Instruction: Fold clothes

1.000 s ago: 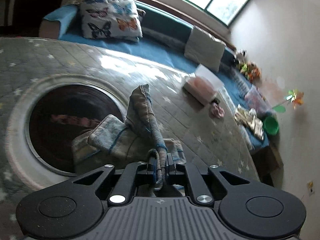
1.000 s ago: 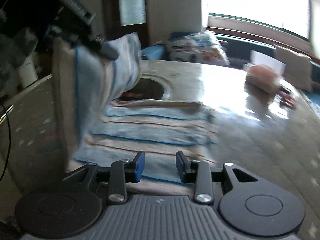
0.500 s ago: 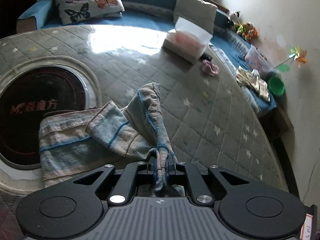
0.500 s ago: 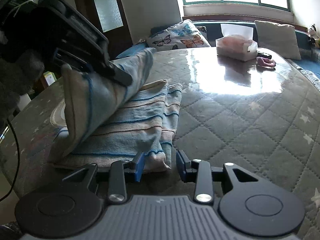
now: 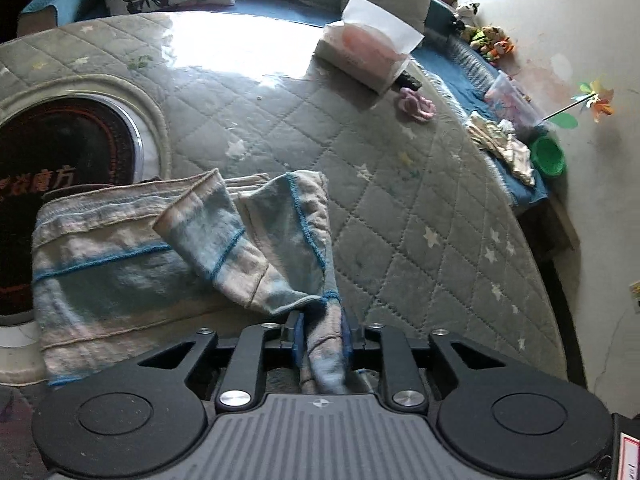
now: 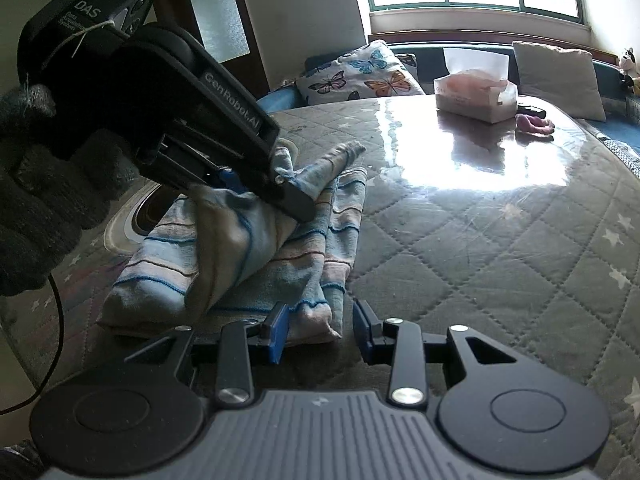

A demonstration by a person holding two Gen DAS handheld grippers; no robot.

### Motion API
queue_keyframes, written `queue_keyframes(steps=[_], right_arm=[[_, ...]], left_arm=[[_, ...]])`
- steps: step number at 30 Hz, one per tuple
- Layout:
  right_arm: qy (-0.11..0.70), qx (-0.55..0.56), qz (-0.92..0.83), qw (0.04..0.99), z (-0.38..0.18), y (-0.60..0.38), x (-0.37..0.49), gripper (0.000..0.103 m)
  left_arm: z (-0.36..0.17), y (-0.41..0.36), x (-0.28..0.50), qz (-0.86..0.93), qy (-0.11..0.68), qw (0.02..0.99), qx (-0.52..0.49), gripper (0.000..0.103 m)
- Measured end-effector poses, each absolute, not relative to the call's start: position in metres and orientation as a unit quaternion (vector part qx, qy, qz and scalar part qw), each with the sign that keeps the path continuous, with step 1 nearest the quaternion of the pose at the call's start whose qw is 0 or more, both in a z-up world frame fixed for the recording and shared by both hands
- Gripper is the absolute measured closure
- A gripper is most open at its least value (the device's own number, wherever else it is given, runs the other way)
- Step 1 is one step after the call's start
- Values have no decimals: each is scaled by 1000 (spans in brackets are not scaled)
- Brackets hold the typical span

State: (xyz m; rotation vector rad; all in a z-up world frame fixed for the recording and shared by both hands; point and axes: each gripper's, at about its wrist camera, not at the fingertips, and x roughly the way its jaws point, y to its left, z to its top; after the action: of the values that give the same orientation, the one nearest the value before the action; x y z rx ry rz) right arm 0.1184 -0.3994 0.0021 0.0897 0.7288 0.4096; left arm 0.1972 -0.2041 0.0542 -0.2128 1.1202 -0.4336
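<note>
A blue, white and tan striped cloth [image 5: 120,264] lies partly folded on the quilted grey table cover [image 5: 400,208]. My left gripper [image 5: 322,338] is shut on a corner of that cloth, and the held flap drapes back over the folded part. From the right wrist view the same striped cloth [image 6: 304,248] lies near the table's front. There the left gripper [image 6: 256,184], held by a gloved hand [image 6: 36,208], pins the raised flap low over the pile. My right gripper [image 6: 320,330] stands open with the cloth's near corner lying between its fingers.
A tissue box [image 5: 364,48] and a small pink item [image 5: 416,104] sit at the far side of the table. A round dark inset [image 5: 56,184] lies at the left under the cloth. Cushions [image 6: 360,76] line a blue bench behind. A green bowl [image 5: 548,156] is off the right edge.
The left gripper has carried the held flap down and across, so it now lies low over the folded cloth. The right gripper has come up to the cloth's near corner, still open.
</note>
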Motion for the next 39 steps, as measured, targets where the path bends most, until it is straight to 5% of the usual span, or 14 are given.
queue_keyframes(steps=[13,25,39], right_arm=[[354,39,160,921,19,-419,109,61],[301,48,222,926,60,-395,123,70],[342,33,188,920,39,-384,151,73]], left_arm=[[84,-153,175,-230,472,846,-92,57],[70,-88,140,-207,458,862,-69,58],[43,-78,115,-227,461,857,-37,59]])
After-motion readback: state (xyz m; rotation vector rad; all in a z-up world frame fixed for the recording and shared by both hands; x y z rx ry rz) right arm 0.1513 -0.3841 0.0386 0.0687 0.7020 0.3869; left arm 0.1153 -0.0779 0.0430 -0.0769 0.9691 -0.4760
